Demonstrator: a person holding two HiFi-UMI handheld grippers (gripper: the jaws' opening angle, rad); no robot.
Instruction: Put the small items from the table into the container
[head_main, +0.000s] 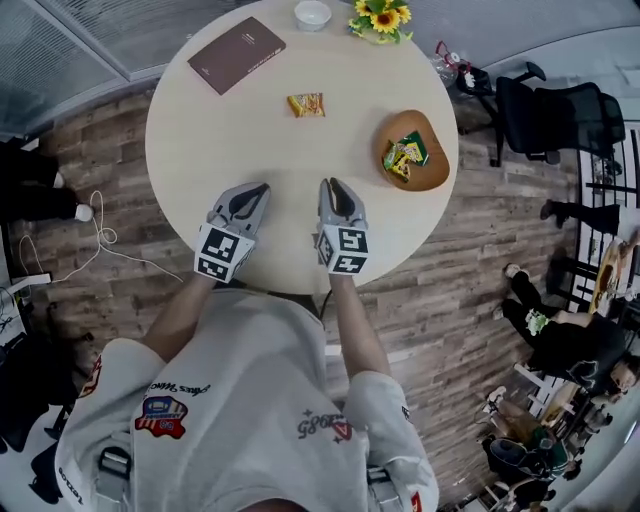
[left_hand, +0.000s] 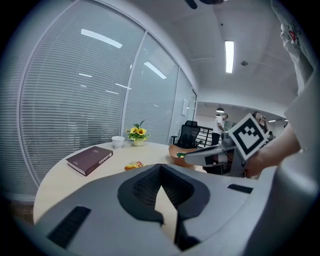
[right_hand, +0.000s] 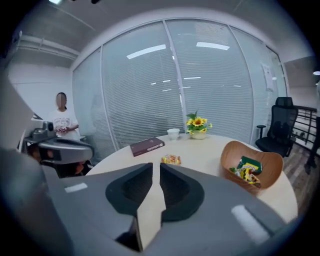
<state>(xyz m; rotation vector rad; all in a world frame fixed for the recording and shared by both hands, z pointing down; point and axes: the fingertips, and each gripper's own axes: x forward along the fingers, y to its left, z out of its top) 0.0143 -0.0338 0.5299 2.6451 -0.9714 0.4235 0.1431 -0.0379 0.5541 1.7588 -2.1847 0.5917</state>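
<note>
Grey left gripper (head_main: 258, 187): jaws together, empty, over the table's (head_main: 220, 140) near edge.
Right gripper (head_main: 330, 183): thin slit only, nothing between.
Orange snack packet (head_main: 306, 104): mid-table, beyond both grippers; print unreadable.
Wooden bowl (head_main: 412, 122): far right, packets (head_main: 404, 154) inside; the left gripper view mostly hides them behind the right gripper.

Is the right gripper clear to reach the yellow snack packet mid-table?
Probably yes: the snack packet lies on bare table ahead of the right gripper, nothing between them; book and wooden bowl sit off to the sides. Its near-shut, empty jaws must open first.
</note>
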